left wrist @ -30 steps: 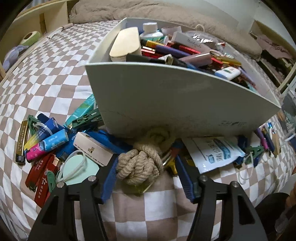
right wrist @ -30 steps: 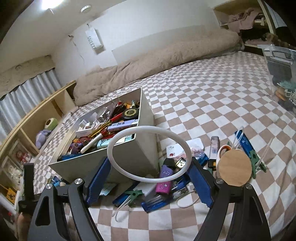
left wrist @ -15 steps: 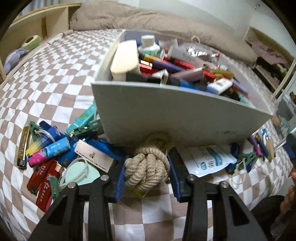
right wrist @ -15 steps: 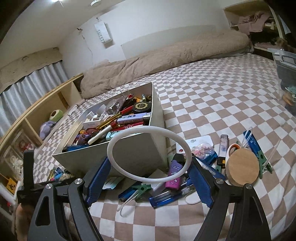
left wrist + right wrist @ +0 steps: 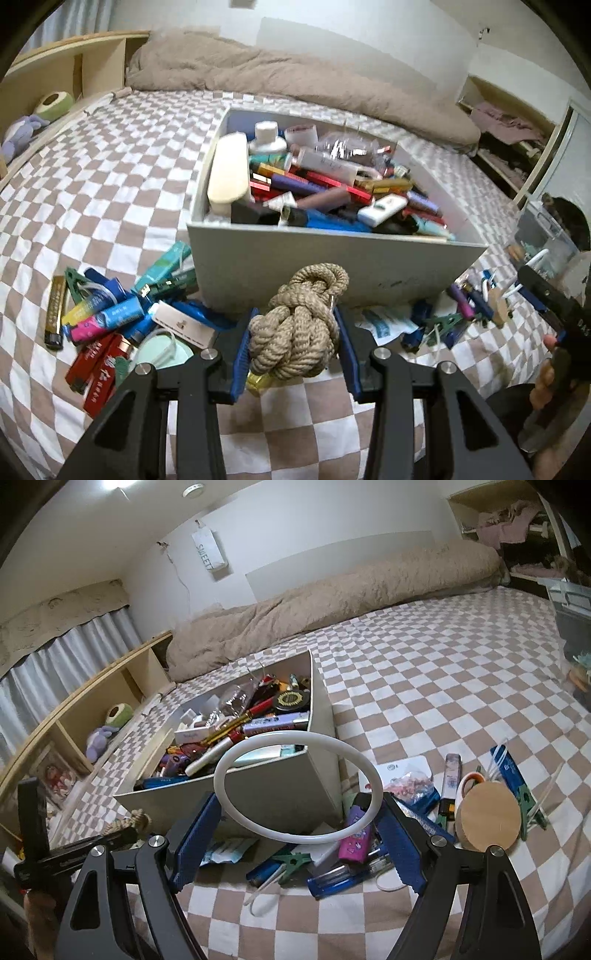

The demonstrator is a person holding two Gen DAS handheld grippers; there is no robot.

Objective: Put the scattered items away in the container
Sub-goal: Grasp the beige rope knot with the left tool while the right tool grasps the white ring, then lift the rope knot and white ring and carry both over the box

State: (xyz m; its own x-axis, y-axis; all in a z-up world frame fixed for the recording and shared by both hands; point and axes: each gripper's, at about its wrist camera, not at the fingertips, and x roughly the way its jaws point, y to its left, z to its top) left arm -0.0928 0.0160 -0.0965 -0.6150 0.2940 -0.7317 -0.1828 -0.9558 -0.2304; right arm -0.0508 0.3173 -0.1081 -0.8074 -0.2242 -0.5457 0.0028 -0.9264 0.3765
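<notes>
My left gripper (image 5: 295, 314) is shut on a beige rope knot (image 5: 295, 339), held above the checked bedspread just in front of the grey box (image 5: 332, 273). The box is piled with tubes, pens and small boxes. In the right wrist view my right gripper (image 5: 299, 801) is shut on a white ring (image 5: 291, 734), held upright in front of the box's near corner (image 5: 177, 794). The left gripper and its knot (image 5: 138, 818) appear at the lower left there. Loose lighters, tubes and clips (image 5: 103, 321) lie left of the box, and more (image 5: 356, 830) lie at its right.
A round wooden disc (image 5: 487, 819) and green clips lie on the bedspread to the right. A beige duvet (image 5: 332, 598) runs along the back. A wooden shelf (image 5: 92, 709) with plush toys lines the left. A clear plastic bin (image 5: 546, 236) stands at the far right.
The left jaws closed on the rope knot and lifted it off the bedspread, so the box interior shows more. The right gripper kept the white ring almost still.
</notes>
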